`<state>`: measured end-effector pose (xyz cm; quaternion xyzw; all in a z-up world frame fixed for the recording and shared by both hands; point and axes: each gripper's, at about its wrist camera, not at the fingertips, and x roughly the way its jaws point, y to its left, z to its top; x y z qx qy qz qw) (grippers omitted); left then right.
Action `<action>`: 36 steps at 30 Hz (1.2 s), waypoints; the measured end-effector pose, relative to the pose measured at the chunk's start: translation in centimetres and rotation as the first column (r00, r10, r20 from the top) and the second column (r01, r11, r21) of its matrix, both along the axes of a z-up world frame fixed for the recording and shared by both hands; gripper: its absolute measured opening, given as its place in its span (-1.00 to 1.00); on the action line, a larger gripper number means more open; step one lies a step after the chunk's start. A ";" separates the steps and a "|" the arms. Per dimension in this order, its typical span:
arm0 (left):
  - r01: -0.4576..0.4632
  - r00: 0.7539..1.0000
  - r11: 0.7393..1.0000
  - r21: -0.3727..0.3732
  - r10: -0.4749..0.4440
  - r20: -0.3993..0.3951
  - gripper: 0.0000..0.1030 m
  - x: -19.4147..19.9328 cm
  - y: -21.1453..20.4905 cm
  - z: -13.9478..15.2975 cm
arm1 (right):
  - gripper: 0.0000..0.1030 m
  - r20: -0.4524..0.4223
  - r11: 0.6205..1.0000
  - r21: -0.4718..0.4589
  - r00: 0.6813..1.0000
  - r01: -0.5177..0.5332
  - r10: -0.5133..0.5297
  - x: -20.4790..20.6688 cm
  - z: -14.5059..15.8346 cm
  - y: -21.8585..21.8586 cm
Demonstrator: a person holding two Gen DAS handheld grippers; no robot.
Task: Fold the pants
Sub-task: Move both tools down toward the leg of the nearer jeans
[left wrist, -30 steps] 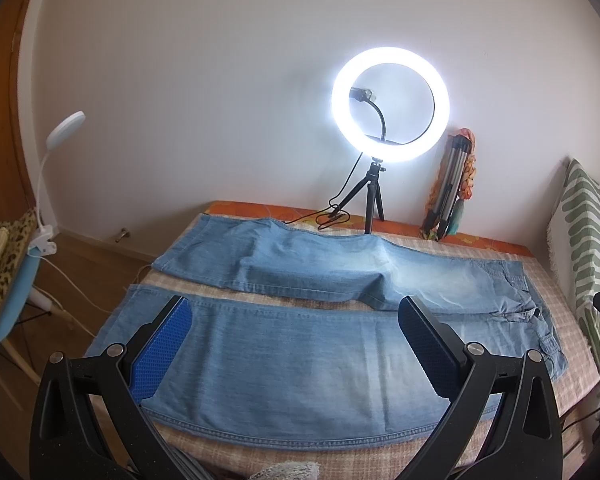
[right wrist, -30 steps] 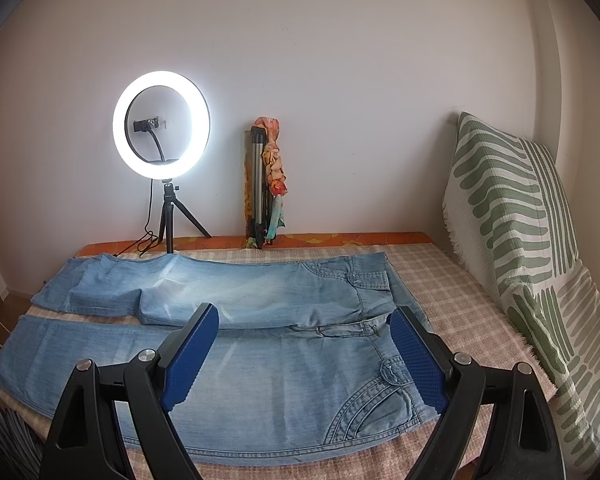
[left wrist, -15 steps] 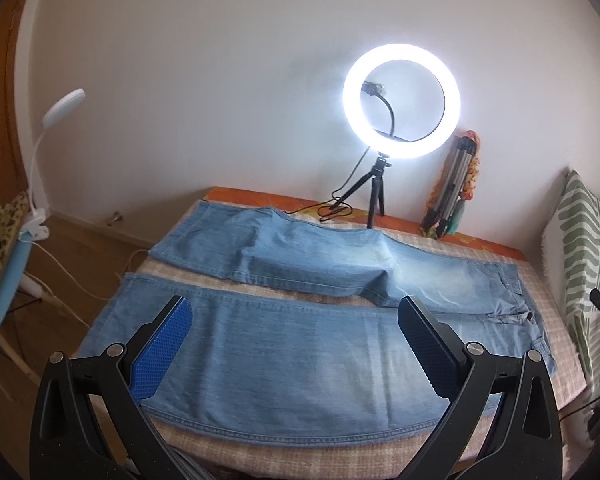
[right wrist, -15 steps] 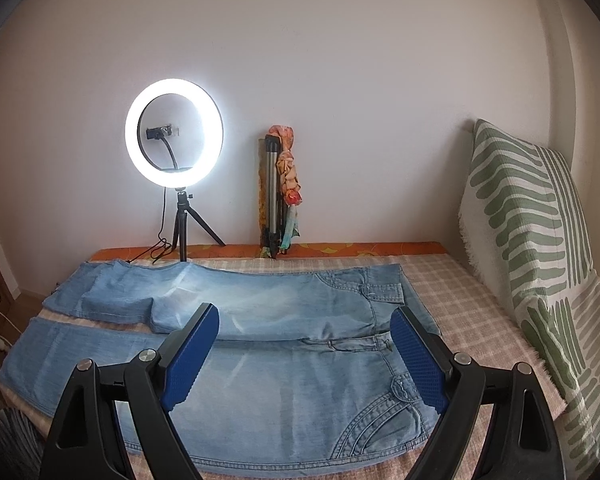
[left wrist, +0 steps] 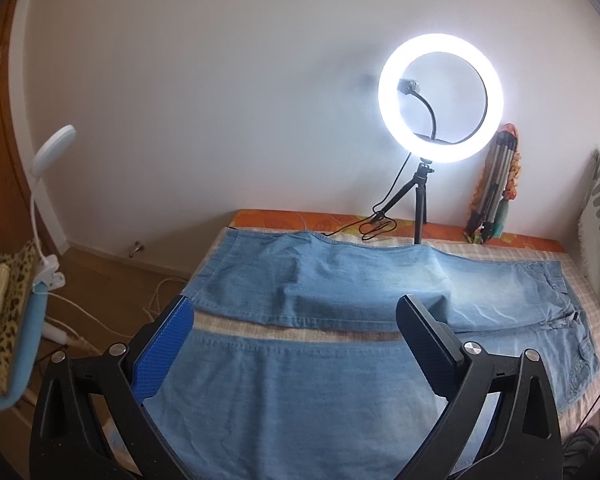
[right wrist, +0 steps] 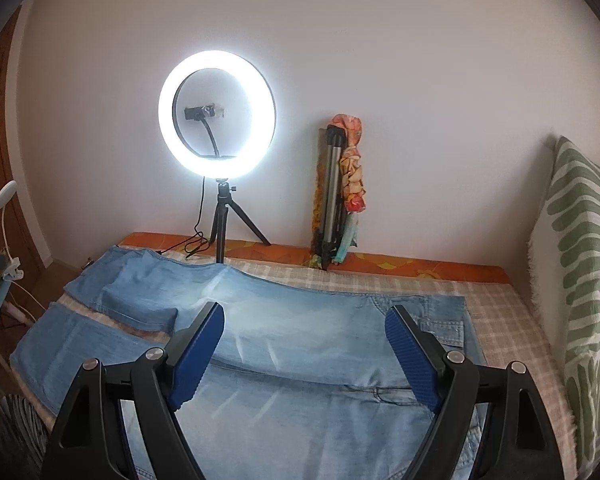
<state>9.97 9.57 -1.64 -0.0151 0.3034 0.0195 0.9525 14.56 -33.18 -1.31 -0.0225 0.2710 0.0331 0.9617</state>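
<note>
Light blue denim pants (left wrist: 300, 392) lie flat across the bed, legs spread apart toward the left, waist at the right. My left gripper (left wrist: 296, 308) hovers open above the near leg with nothing gripped between its blue pads. In the right wrist view the pants (right wrist: 320, 412) fill the foreground. My right gripper (right wrist: 305, 312) hangs over the seat and crotch area near the waist; its jaws are closing but still stand wide, and the pads touch no cloth.
A lit ring light (right wrist: 217, 60) on a small tripod stands at the bed's far edge, its cable beside the far leg. A folded tripod with a scarf (right wrist: 336, 200) leans on the wall. A green-patterned pillow (right wrist: 580, 260) stands right. A chair (left wrist: 16, 320) and clip lamp (left wrist: 54, 144) stand left.
Both grippers have shifted leftward along the pants and closer to the bed; the ring light slid right in both views. The right jaws have narrowed slightly.
</note>
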 end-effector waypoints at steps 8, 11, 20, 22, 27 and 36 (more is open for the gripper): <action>0.021 0.997 0.999 -0.031 -0.024 -0.078 0.79 6.7 0.0 -2.4 | 0.65 -0.059 0.983 0.042 0.982 -0.179 0.181 8.3 -2.3 1.8; 0.022 0.993 0.999 -0.050 -0.028 -0.114 0.73 9.4 -0.2 -3.9 | 0.65 -0.076 0.969 0.020 0.966 -0.245 0.246 11.6 -3.7 2.9; 0.012 0.968 0.997 -0.072 -0.030 -0.248 0.48 16.2 -1.0 -9.8 | 0.53 -0.203 0.920 0.004 0.901 -0.391 0.384 20.9 -9.1 6.0; 0.019 0.963 0.998 -0.052 -0.032 -0.269 0.39 17.3 -1.3 -11.1 | 0.53 -0.228 0.909 0.006 0.885 -0.417 0.407 22.6 -10.3 6.7; 0.019 0.943 0.999 -0.042 -0.032 -0.330 0.16 19.8 -1.4 -14.1 | 0.53 -0.272 0.887 0.014 0.852 -0.461 0.447 26.7 -13.3 8.5; -0.002 0.921 0.998 -0.055 -0.019 -0.390 -0.03 23.0 -0.8 -18.2 | 0.53 -0.326 0.843 0.100 0.783 -0.529 0.530 32.1 -17.1 10.8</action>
